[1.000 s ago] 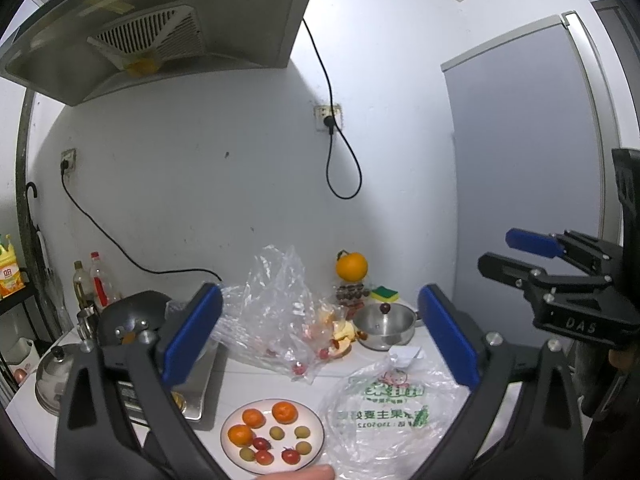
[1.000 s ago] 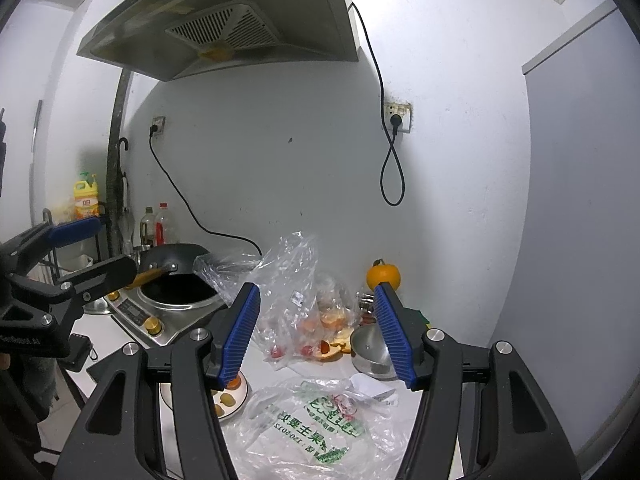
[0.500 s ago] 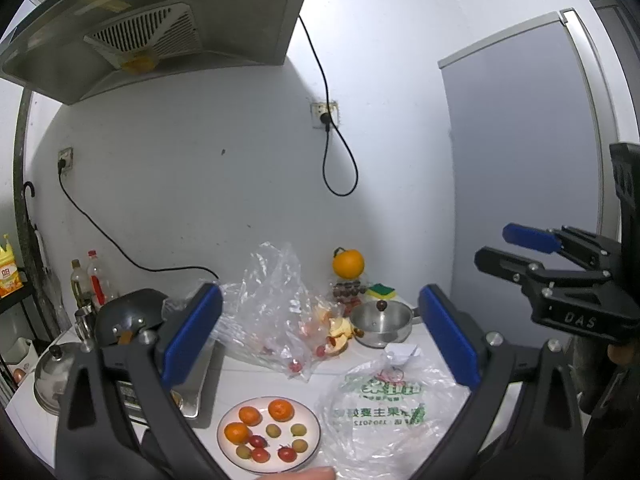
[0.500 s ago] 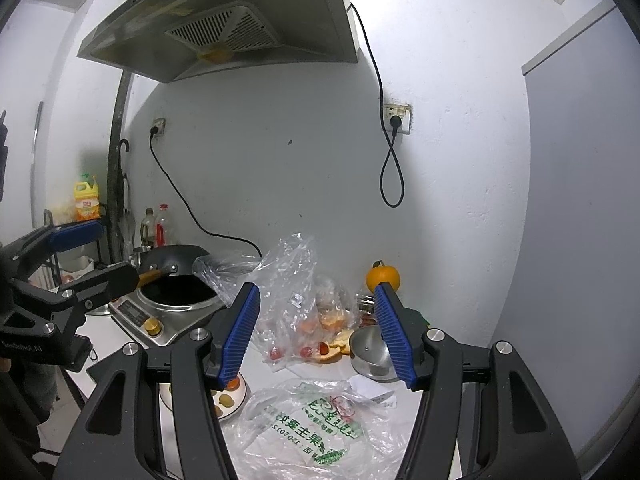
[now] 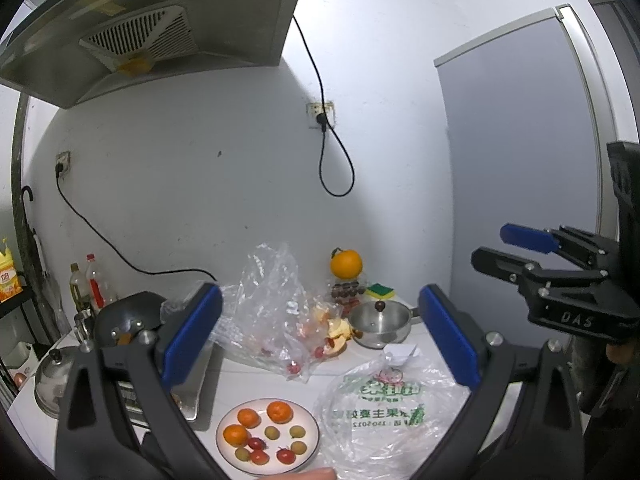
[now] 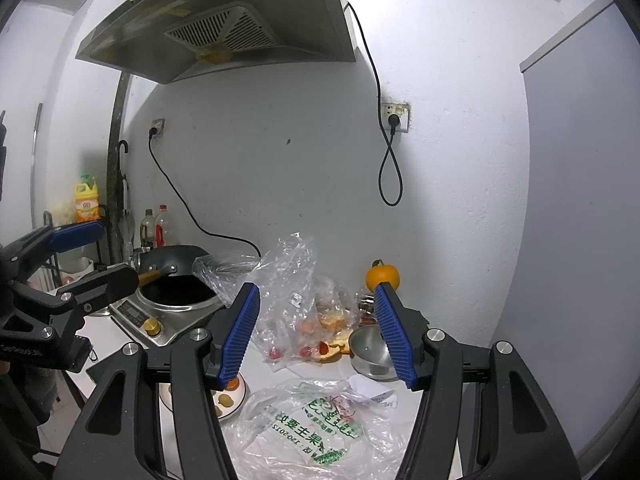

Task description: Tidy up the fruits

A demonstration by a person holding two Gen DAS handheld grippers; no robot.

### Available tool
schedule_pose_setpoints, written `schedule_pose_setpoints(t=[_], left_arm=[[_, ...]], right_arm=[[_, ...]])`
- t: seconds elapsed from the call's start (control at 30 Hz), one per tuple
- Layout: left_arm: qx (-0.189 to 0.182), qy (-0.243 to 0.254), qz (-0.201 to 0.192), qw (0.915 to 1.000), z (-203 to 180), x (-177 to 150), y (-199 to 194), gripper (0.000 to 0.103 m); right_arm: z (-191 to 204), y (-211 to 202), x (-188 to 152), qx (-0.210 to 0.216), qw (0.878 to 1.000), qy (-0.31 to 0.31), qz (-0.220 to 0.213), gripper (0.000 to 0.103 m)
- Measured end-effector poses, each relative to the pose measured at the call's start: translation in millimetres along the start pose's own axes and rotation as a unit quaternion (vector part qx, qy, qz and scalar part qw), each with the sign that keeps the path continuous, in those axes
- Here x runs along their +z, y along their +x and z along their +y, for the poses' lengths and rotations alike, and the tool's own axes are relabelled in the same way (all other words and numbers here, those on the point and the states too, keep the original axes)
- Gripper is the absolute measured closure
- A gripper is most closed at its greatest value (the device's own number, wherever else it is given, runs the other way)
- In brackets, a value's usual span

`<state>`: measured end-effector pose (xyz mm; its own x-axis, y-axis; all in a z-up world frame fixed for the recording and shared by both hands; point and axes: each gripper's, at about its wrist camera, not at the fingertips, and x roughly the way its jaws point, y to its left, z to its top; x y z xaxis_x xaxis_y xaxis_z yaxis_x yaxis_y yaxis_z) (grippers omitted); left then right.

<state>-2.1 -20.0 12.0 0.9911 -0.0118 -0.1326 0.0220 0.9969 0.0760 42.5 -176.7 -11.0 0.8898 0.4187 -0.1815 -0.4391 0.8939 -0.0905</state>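
Plate (image 5: 267, 460) of fruits sitting at the tabletop's (image 5: 256, 376) near edge, printed bag (image 5: 384, 408) lying to its right, pot (image 5: 378, 322) standing behind that bag, wok (image 5: 124, 316) sitting far left.

You face a white plastered wall (image 5: 200, 184) — a steel range hood (image 5: 132, 28) mounted upper left, a socket (image 5: 320, 110) with looped black cable centre, a grey panel (image 5: 520, 152) right.

right gripper (image 6: 316, 336): blue-padded jaws apart, nothing between | crumpled clear plastic bag with green print (image 6: 316, 428): on white counter (image 6: 276, 372), below jaws | round orange fruit (image 6: 382, 276): by wall | black wok (image 6: 176, 280): left
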Motion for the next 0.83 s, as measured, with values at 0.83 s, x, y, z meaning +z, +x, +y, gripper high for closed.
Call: schedule_pose_setpoints(t=[0.83], left_arm=[[-0.003, -0.003, 0.010, 0.9999, -5.1, -2.5, 18.8, 0.003]], right_arm=[[-3.5, 4.3, -2.6, 0.002, 1.000, 0.004, 0.011, 0.034]])
